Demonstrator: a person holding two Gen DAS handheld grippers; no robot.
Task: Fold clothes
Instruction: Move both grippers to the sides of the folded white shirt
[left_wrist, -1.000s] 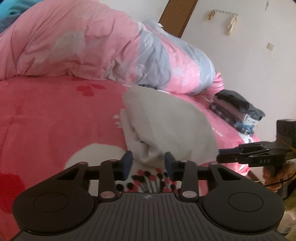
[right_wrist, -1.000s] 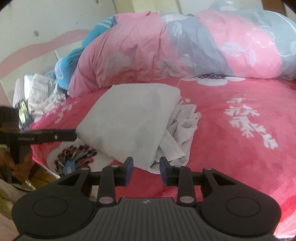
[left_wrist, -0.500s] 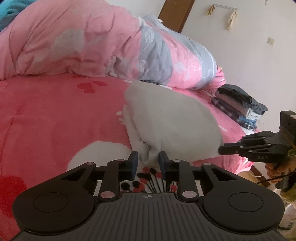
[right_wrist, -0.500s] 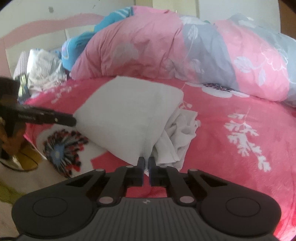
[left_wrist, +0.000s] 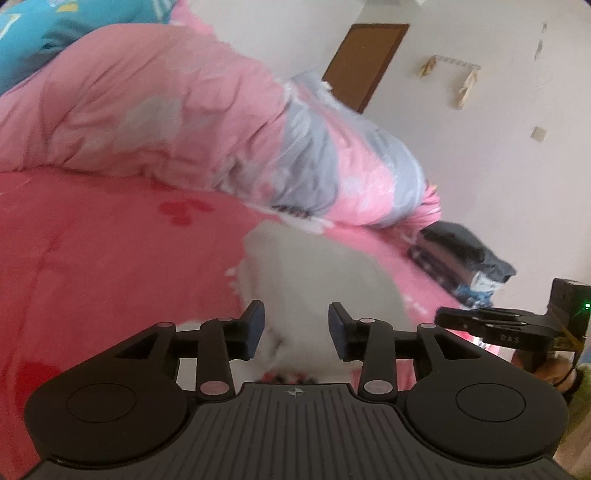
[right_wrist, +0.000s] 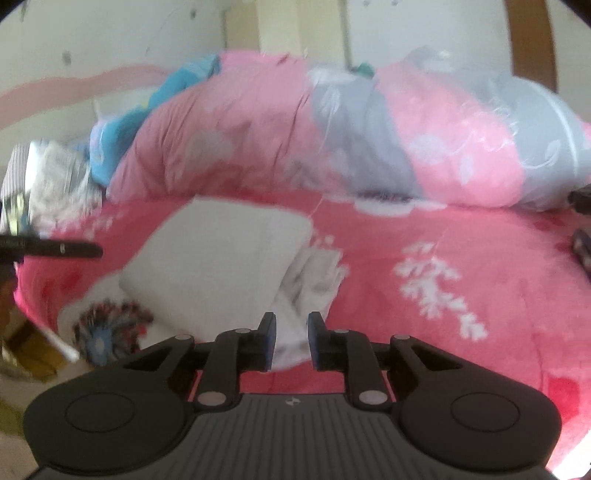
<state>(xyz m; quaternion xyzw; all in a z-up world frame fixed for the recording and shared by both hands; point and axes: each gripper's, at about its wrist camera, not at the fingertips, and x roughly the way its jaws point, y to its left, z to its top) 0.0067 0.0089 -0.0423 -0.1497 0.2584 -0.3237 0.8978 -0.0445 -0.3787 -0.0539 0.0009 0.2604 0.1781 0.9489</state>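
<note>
Mid-fold: both claws opening, left claw and right claw astride white garment, unclamped. Next: re-grip edge ahead.

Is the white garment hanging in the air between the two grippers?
No, the white garment lies folded on the pink bedspread, and neither the left gripper nor the right gripper lifts it.

- White garment: soft matt cloth, creased at its edge;
- Bedsheet: matt, slightly fuzzy pink fabric;
- Quilt: smooth printed cloth, faintly sheeny;
- Left gripper: matt black plastic, blue pads.
</note>
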